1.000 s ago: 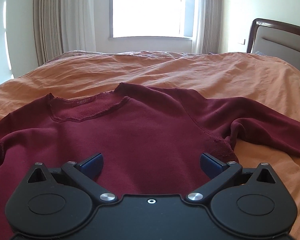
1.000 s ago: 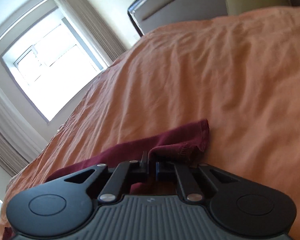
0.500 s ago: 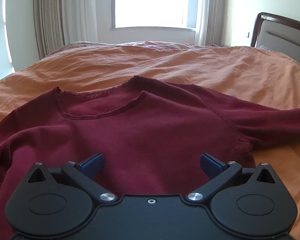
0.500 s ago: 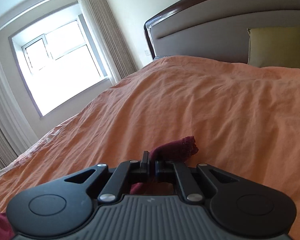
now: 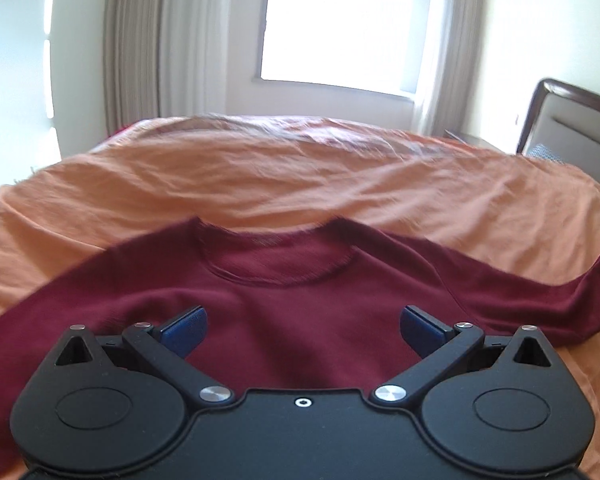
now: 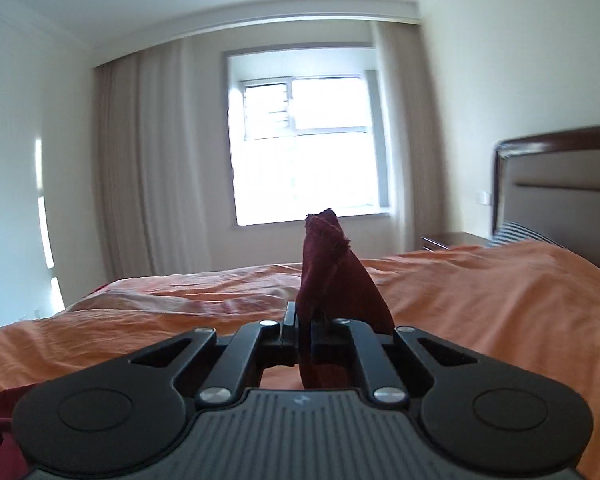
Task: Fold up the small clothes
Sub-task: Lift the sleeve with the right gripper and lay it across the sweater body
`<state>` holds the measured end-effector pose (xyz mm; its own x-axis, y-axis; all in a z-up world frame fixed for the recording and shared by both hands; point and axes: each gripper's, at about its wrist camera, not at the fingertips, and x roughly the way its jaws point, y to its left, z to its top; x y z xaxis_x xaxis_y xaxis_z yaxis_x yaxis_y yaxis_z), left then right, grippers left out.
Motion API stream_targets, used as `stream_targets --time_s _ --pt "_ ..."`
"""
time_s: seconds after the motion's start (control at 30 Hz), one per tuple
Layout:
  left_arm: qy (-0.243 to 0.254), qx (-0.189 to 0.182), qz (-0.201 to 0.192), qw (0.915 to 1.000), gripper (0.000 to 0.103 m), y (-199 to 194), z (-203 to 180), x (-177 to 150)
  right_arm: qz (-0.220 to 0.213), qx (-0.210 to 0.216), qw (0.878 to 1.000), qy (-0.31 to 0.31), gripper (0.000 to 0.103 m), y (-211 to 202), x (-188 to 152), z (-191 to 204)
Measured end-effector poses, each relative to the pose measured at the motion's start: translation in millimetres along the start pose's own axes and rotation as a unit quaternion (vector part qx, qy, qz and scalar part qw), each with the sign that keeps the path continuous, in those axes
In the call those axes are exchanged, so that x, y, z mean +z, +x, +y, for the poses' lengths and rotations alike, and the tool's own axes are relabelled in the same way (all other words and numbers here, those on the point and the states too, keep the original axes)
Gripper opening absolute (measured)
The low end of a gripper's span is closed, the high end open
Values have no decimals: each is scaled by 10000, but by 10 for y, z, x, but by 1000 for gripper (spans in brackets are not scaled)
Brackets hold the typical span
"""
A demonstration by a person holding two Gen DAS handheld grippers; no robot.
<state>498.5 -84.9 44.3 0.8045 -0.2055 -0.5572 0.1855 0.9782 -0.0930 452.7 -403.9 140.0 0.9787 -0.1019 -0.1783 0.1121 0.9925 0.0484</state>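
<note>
We find the maroon sweater (image 5: 300,304) spread on the orange bedspread (image 5: 260,176), its lower body hidden behind the left gripper (image 5: 302,326), whose jaws stand wide apart and empty above it. Curtains (image 5: 140,40) flank a bright window (image 5: 340,20); a headboard (image 5: 572,120) sits at right. Only the right view shows the right gripper (image 6: 306,338), jaws clamped on the sleeve cuff (image 6: 332,272), raised.
</note>
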Motion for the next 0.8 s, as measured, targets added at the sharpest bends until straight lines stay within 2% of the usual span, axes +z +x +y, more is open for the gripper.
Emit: stream_targets --time_s 0.2,0.37,0.53,0.67,0.7,0.77,0.8 --pt "-470 485 -301 9973 102 -341 627 137 101 1141 9900 -827 6 216 -205 1387" --pt "-726 952 -455 9918 102 -481 1101 149 509 1599 9707 -1721 6 294 -709 2360" --pt "-809 1171 -448 9888 102 -496 1387 56 1046 1832 9407 -2656 6 350 -1281 2918" --pt "-847 1210 -380 9883 102 -423 1473 -42 1304 1967 9230 -3041 7 337 -1586 2989" --pt "-863 1199 -370 9883 102 -402 1480 -65 1322 2021 9194 -3104 9 312 -1629 2992" --pt "-894 1175 -344 9884 102 -365 1478 -107 1410 2151 9133 -3158 23 266 -1658 2963" --pt "-898 1156 -334 9887 102 -338 1466 -119 1446 2210 9111 -3165 40 229 -1665 2930"
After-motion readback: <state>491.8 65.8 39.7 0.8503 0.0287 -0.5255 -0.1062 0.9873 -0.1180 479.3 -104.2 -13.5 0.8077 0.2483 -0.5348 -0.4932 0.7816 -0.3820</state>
